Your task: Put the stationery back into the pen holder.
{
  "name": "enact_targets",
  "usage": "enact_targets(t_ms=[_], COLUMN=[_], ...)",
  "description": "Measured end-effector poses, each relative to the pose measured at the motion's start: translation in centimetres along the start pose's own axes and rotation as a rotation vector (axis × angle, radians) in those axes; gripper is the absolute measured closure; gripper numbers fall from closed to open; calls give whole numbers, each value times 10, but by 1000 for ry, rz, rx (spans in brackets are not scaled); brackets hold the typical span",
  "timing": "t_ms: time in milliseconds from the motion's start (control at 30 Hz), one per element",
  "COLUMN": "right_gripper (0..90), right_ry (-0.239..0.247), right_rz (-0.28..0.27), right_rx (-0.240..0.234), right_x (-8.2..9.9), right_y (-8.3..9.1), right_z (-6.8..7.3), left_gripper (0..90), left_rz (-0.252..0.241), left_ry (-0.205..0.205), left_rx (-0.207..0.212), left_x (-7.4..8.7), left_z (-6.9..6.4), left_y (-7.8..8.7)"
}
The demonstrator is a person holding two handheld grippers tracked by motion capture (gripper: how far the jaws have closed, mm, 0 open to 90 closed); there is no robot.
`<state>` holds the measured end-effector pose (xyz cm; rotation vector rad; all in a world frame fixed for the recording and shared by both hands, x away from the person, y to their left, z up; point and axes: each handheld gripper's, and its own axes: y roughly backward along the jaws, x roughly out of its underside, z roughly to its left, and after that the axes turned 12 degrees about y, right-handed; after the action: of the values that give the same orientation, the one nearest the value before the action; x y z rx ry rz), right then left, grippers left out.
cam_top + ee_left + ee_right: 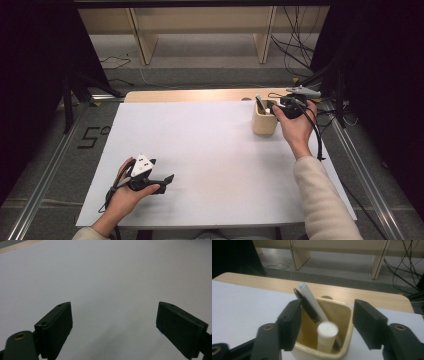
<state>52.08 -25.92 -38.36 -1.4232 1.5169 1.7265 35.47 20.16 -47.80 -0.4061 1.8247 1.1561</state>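
Cream-coloured, the square cup [325,340] stands near the far right edge of the white sheet [210,150] on the counter, holding a dark pen [308,307], a pale blue-tipped pen [312,302] and a white cylinder [327,336]. The right gripper [325,322] hovers over it, fingers apart, nothing pressed between them. The left gripper [115,320] rests low over bare sheet, fingers wide open.

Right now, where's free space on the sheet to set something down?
The white sheet lies bare between the left gripper at its near-left corner and the cream square pen cup at far right. The crowded spot is that cup, where the right gripper hovers, jaws open.
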Motion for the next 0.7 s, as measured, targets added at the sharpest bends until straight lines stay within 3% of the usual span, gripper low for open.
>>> enact_targets(t_ms=[267, 700], right_gripper=[321, 323], right_ry=[48, 69], right_rz=[-11, -17], right_rx=[6, -86], right_x=[12, 37], right_y=[20, 51], right_z=[5, 26], left_gripper=[135, 136], left_rz=[1, 2], left_ry=[-2, -3], left_rx=[-1, -3], left_x=[0, 0], left_z=[0, -1], left_y=[0, 0])
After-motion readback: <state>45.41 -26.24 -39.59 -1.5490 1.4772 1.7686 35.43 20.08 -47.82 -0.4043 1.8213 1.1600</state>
